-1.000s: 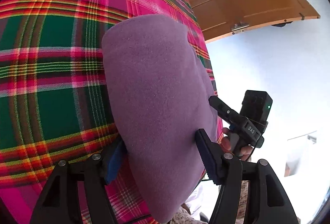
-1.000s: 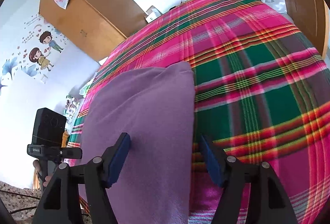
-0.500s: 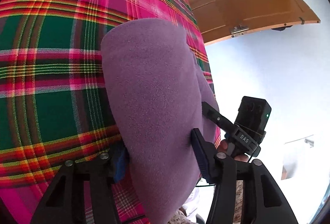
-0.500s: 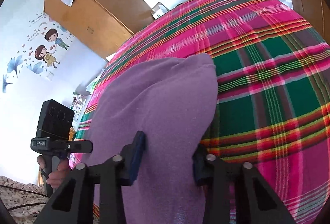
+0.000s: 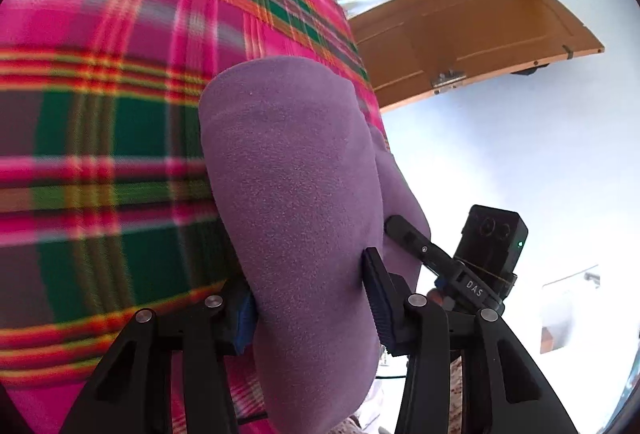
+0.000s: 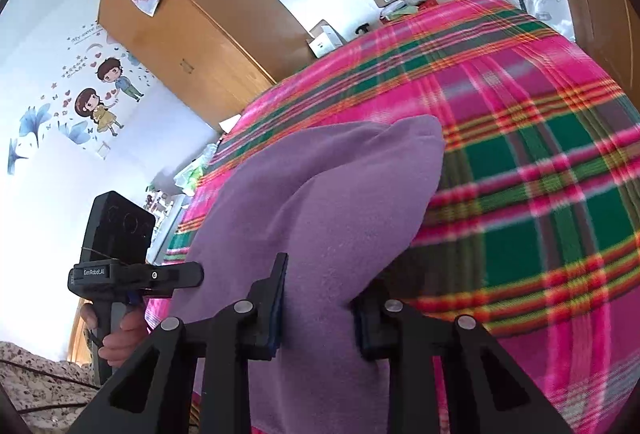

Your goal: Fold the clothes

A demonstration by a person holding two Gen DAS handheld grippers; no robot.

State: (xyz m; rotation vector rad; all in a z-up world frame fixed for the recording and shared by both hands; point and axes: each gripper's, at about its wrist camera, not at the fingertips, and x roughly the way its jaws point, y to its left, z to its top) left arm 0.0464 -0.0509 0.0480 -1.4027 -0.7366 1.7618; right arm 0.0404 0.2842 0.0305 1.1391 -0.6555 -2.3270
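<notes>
Both claws have narrowed since a second ago: then each pair of blue pads stood wide with the purple cloth lying loosely between them, and now the pads sit against the cloth on either side. The jaws of both are closing at this moment, with cloth bunched between them. The cloth has also risen; its near part has lifted off the plaid blanket [image 5: 100, 162] and a dark shadow shows under it at about 3 o'clock of the right claw.

In the left wrist view, the left gripper [image 5: 310, 300] has the purple cloth [image 5: 296, 186] pinched, roughly half open around a thick fold. The cloth runs from 6 o'clock, past the pads, up to 12 o'clock, where its rounded far edge rests on the blanket. The right gripper [image 5: 416, 238] shows at 3 o'clock, its finger touching the cloth's other edge.

In the right wrist view, the right gripper [image 6: 320, 298] clamps the purple cloth [image 6: 332, 202] more narrowly, the fabric puckering at the right pad. The cloth rises toward 12 o'clock to a pointed corner near 1 o'clock over the blanket [image 6: 540, 194]. The left gripper [image 6: 176, 276] is at 9 o'clock, held by a hand [image 6: 120, 338], its finger reaching the cloth's left edge.
</notes>
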